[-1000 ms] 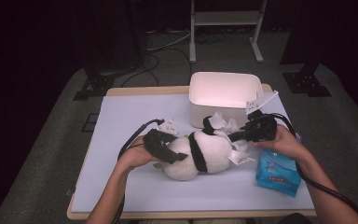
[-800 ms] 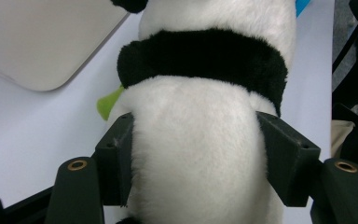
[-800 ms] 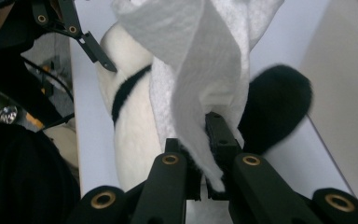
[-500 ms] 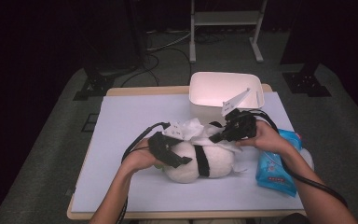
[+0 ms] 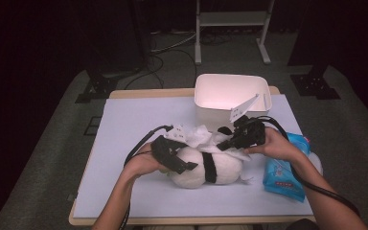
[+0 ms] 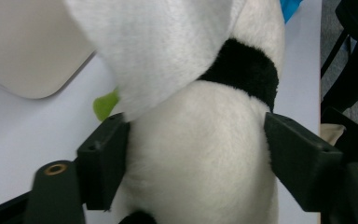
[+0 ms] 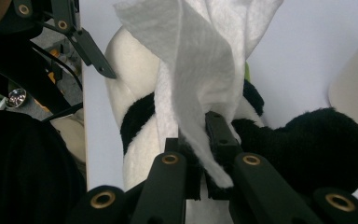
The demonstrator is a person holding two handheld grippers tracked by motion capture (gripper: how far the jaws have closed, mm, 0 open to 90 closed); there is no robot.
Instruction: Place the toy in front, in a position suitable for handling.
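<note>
1. The plush panda (image 5: 206,165) lies on its side on the table (image 5: 124,124), just in front of the white bin (image 5: 230,96), its long axis running left to right across me.
2. My left gripper (image 5: 179,165) straddles the panda's white body, jaws spread wide and pressing its sides.
3. My right gripper (image 5: 225,145) is clamped on a white wipe (image 7: 200,70), which drapes over the panda's upper side, so wiping runs along that axis.
4. The wipe pack (image 5: 282,170) sits right of the panda, probably touching it.
</note>
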